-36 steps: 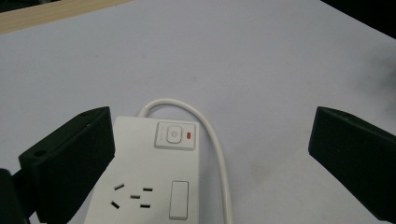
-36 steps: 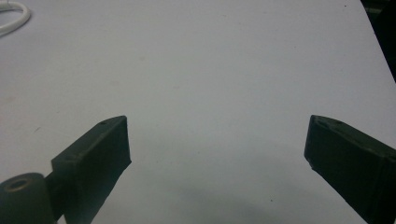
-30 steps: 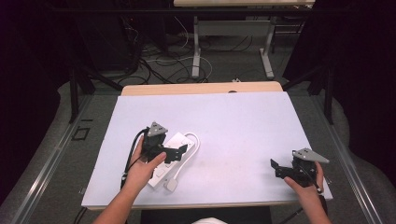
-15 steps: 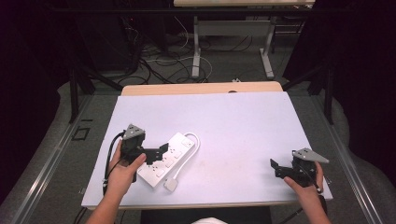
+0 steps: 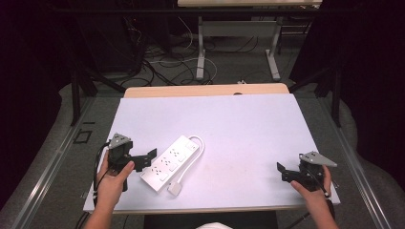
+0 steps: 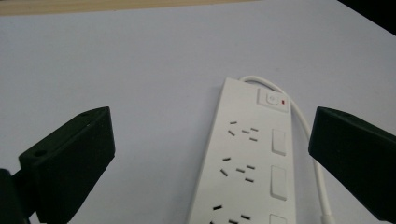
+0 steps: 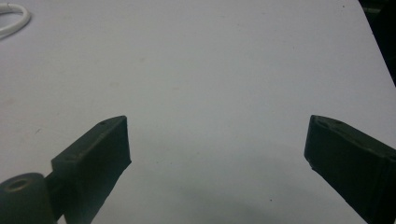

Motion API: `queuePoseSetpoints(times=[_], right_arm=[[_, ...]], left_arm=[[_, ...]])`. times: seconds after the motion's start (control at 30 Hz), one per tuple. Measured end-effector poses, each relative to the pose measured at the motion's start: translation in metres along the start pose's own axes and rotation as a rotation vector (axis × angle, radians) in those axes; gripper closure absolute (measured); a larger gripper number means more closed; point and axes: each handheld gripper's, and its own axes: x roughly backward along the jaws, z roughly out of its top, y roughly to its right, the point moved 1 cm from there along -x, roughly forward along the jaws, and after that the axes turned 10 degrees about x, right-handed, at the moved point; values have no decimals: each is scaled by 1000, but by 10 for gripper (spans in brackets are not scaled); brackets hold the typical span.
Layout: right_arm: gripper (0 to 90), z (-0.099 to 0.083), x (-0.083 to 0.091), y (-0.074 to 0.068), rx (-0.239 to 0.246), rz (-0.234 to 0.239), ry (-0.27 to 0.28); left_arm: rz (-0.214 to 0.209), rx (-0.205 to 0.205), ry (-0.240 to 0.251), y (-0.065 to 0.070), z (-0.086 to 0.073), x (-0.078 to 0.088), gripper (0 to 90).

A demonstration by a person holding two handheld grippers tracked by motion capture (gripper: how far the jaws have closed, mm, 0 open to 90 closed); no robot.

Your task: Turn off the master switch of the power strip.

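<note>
White power strip (image 5: 171, 163) with red indicator on pale lavender table (image 5: 248, 124).

A white-topped table (image 5: 248, 124) with a bare wooden strip along its far edge carries a white power strip (image 5: 170, 162). It lies diagonally at the near left, its cord (image 5: 197, 149) looping back to a plug (image 5: 175, 188) by its near end.

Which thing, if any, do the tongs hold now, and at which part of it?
Nothing is held. The left tongs are open, with the power strip ahead of them; the right tongs are open over the bare table.
</note>
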Motion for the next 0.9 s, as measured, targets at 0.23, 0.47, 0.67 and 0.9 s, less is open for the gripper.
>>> queuePoseSetpoints(times=[0.23,0.47,0.67,0.9], right_arm=[[65,0,0,0,-2,-1,0],[65,0,0,0,-4,-12,4],[65,0,-1,-1,-5,-24,23],[65,0,0,0,0,-14,5]], left_arm=[[40,19,8,-18,-12,4,3],[65,29,18,-31,-23,10,3],[89,43,19,-41,-34,13,3],[103,59,29,-53,-45,13,3]])
